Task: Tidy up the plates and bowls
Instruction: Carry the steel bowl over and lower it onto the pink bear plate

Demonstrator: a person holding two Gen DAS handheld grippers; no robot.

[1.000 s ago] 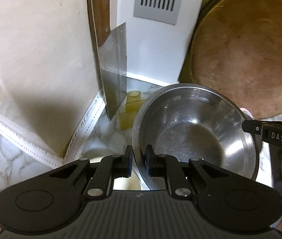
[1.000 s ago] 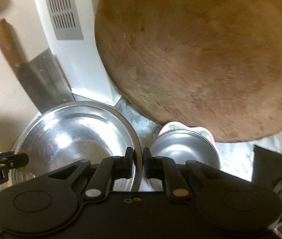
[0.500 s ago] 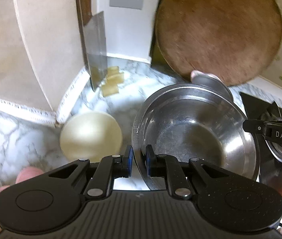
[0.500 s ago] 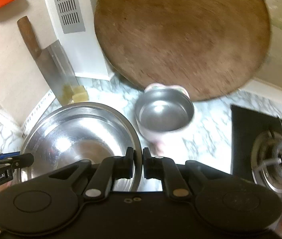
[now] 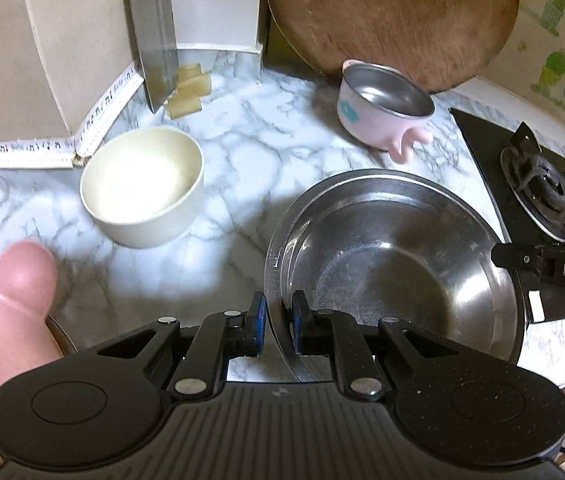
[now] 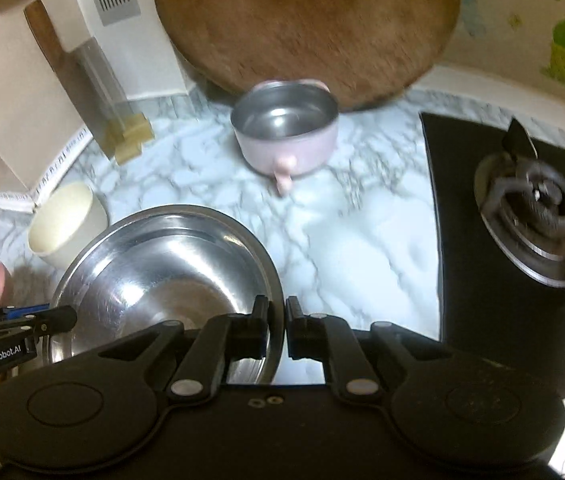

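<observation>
Steel bowl (image 5: 394, 264), lower centre-right of the left view, above the marble tabletop (image 5: 242, 128); left hand-held gripper (image 5: 278, 326) and right hand-held gripper (image 6: 276, 332) each clamp narrow on opposite rims; cream bowl (image 5: 142, 186) upper left, nearer the left; pink bowl (image 6: 286, 136) beyond.

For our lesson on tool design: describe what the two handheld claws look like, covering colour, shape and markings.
Both are matte black plastic. The left claw has blue-edged pads, a ribbed body, silver rivets and "GenRobot.AI" on its side. The right claw has a smooth body, and its finger reads "DAS".
</observation>
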